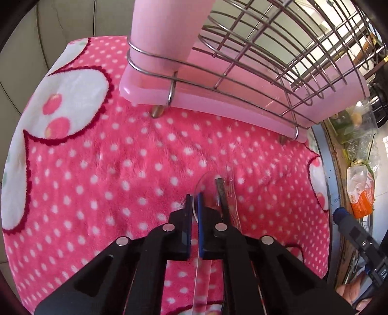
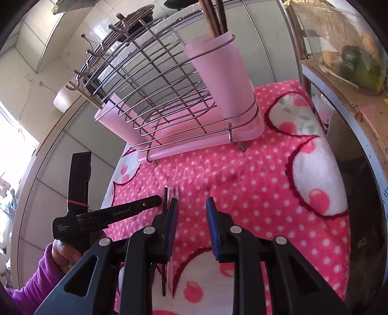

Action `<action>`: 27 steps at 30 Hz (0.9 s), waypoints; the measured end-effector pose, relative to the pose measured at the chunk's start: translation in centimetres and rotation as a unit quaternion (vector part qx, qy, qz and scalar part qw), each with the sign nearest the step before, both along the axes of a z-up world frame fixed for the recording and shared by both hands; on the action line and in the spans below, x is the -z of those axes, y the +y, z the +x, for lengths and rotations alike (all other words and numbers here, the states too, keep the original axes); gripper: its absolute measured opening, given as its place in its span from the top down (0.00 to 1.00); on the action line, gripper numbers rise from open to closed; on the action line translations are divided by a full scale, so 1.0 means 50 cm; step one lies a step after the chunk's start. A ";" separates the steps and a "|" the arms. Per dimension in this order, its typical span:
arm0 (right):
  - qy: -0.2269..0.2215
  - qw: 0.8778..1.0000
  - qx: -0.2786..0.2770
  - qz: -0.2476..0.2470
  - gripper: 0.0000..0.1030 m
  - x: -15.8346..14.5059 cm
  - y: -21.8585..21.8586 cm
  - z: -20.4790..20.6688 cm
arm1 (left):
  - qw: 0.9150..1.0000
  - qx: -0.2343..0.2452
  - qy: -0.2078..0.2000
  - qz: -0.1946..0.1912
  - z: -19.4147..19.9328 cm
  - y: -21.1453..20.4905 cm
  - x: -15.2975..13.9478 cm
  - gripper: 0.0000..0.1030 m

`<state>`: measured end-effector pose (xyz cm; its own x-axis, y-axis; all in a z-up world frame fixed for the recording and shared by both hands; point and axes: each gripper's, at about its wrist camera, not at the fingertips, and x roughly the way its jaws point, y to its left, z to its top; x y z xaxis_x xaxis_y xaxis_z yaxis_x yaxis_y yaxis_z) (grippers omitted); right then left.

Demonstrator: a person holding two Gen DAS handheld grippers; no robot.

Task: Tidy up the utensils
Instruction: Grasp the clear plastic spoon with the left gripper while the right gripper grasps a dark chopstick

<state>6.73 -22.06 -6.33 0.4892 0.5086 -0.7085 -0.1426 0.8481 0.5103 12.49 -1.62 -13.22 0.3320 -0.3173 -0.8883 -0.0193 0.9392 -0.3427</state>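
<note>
On the pink dotted cloth lie a clear plastic spoon, a dark chopstick and a clear fork, side by side. My left gripper points down at them and is shut on the spoon's thin handle, which runs back between the pads. In the right wrist view the right gripper hovers open over bare cloth, its left finger just beside the dark chopstick. The left gripper reaches in from the left, held by a hand in a purple sleeve.
A wire rack on a pink tray stands at the cloth's far end, with a pink cup holding brown chopsticks. A shelf edge with bagged food borders the cloth; tiled wall lies behind.
</note>
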 end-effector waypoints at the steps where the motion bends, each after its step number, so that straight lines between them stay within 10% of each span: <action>1: 0.002 1.000 -0.004 0.001 0.77 0.001 0.005 0.001 | 1.000 -0.004 -0.002 -0.006 -0.002 0.005 -0.002 0.98; 15: 0.037 0.994 -0.098 0.001 0.77 0.024 0.161 0.033 | 0.997 -0.064 -0.015 0.030 -0.022 0.128 -0.030 0.99; 27: 0.069 0.974 -0.183 -0.115 0.76 0.098 0.350 0.097 | 0.998 -0.064 -0.006 0.005 -0.020 0.157 -0.012 0.99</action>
<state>11.60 -4.58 -11.23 0.1975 0.4504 -0.8707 -0.4001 0.8479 0.3478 11.49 6.25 -12.60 0.3801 -0.2625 -0.8869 -0.1351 0.9328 -0.3340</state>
